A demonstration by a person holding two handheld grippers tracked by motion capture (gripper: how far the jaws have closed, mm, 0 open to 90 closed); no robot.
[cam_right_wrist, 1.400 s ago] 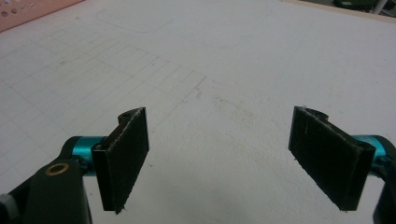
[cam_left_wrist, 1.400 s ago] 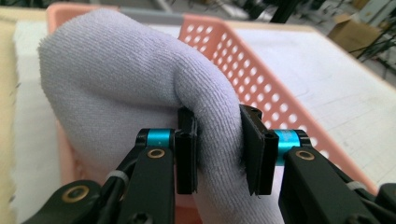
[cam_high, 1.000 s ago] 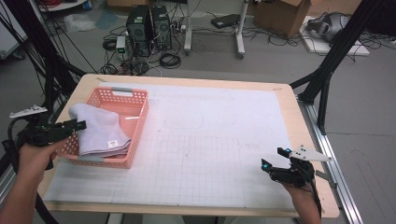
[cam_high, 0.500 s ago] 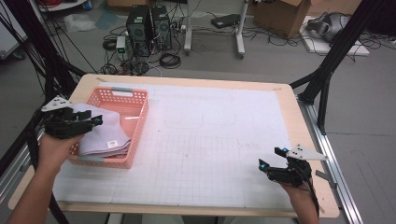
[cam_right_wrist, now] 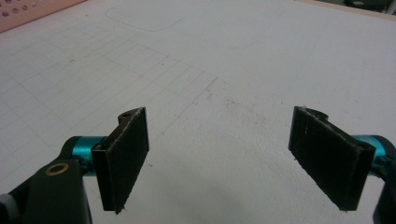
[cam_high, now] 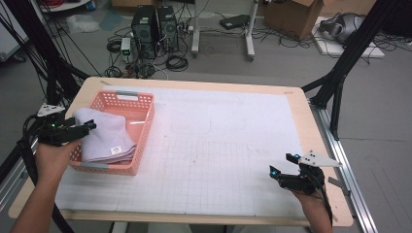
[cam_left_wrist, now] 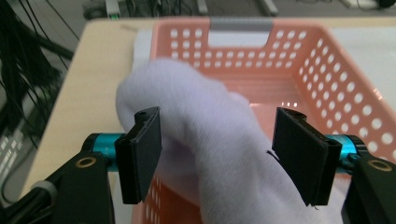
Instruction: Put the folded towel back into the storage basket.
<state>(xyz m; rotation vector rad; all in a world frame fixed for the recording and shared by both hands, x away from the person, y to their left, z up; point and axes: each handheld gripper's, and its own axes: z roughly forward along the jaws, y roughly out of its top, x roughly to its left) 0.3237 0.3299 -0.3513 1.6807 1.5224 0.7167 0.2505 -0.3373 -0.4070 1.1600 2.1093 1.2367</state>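
A pink plastic basket (cam_high: pixel 147 127) stands at the table's left, holding a folded white towel (cam_high: pixel 104 136) with a small label. My left gripper (cam_high: pixel 86 127) reaches over the basket's left wall, at the towel's left edge. In the left gripper view the gripper (cam_left_wrist: pixel 219 140) is open, its jaws set wide on either side of a raised fold of the towel (cam_left_wrist: pixel 210 112), and the basket's (cam_left_wrist: pixel 327 70) holed walls lie beyond. My right gripper (cam_high: pixel 283 164) hovers low over the white gridded mat (cam_high: pixel 218 145) near the front right, open (cam_right_wrist: pixel 224 140) with nothing between its jaws.
The mat covers most of the wooden table (cam_high: pixel 311 126). Black frame struts (cam_high: pixel 340 73) rise at the table's right and left. Computer towers (cam_high: pixel 153 24), cables and a cardboard box (cam_high: pixel 291 12) sit on the floor behind.
My left gripper has moved away from the table's left edge, over the basket wall to the towel. The right gripper has barely shifted.
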